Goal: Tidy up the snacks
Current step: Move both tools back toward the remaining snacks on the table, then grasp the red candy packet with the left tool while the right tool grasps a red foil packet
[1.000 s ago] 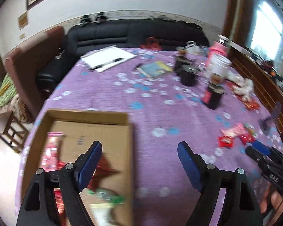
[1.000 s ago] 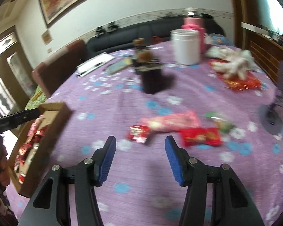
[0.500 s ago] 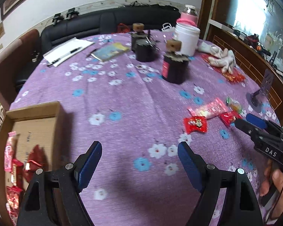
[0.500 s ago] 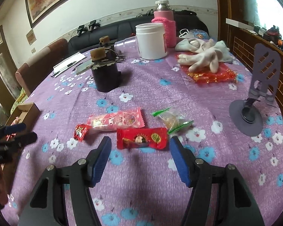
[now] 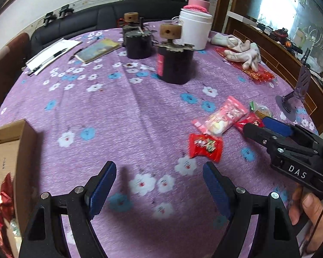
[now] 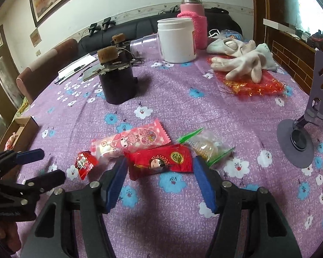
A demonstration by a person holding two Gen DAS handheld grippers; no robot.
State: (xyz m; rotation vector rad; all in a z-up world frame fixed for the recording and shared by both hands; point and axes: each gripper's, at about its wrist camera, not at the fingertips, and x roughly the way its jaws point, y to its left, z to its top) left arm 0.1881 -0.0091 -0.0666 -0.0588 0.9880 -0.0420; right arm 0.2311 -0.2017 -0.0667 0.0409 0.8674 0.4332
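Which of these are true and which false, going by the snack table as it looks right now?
1. Both hand-held grippers, left and right, are open and hold nothing. True.
2. The long red snack packet lies in front of the right hand-held gripper. True.
3. The pink snack packet is inside the cardboard box. False: it lies on the purple tablecloth.
4. The white jar lies tipped over. False: it stands upright.

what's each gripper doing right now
left gripper: open, holding nothing, over bare tablecloth
right gripper: open, holding nothing, jaws either side of the red packet
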